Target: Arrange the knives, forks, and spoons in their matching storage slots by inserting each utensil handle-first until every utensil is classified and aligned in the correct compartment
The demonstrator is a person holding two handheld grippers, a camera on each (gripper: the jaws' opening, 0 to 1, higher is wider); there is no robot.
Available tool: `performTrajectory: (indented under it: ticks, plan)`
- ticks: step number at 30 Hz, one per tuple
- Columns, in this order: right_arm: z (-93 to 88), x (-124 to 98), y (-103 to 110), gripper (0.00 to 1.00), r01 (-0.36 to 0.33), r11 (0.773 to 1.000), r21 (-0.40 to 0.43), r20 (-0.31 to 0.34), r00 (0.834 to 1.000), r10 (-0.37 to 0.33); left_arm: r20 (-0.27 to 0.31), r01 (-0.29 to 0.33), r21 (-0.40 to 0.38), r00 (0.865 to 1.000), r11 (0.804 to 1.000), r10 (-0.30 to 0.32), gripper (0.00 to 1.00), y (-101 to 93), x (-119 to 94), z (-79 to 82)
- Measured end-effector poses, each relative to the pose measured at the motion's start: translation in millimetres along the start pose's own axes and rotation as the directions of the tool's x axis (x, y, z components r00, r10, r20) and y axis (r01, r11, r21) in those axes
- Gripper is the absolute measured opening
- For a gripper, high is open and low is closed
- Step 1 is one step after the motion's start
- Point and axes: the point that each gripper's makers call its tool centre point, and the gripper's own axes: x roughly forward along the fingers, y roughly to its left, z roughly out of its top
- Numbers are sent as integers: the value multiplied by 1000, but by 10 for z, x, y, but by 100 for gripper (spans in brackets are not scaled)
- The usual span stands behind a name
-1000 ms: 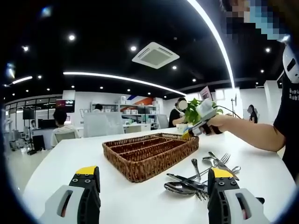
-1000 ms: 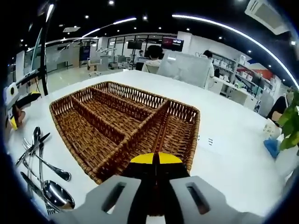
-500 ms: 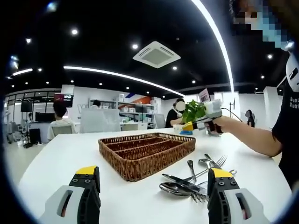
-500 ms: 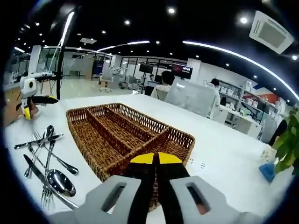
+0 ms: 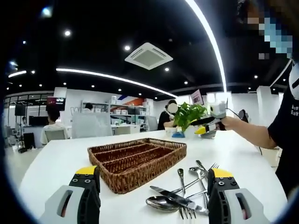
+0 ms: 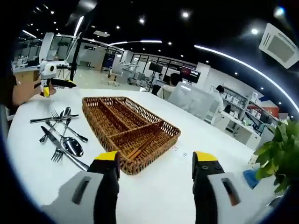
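Right hand-held gripper point(image 6: 155, 168), pinched together before, now gapes wide; left point(image 5: 152, 186) spread too.

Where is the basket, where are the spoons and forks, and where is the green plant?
basket point(image 6: 122, 122): right gripper view, inner divider.
pile of cutlery point(image 6: 71, 145): right gripper view, bowl of a spoon.
green plant point(image 5: 185, 115): left gripper view, its leaves.
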Motion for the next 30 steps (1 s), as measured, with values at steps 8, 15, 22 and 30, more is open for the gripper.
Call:
performTrajectory:
  ticks: [8, 15, 22, 30]
  plan:
    - [-14, -38, 376, 99, -56, 996, 66, 97, 994, 50, -6, -44, 38, 999, 998, 44, 100, 47, 26, 56]
    - [43, -34, 576, 99, -81, 995, 50, 91, 993, 76, -72, -39, 52, 997, 998, 43, 100, 125, 86, -14]
    - [286, -83, 604, 99, -124, 990, 63, 194, 975, 110, -39, -23, 40, 999, 999, 24, 100, 112, 57, -40]
    - [-7, -107, 861, 99, -194, 980, 38, 191, 964, 183, -31, -2, 44, 1000, 999, 3, 100, 18, 66, -101]
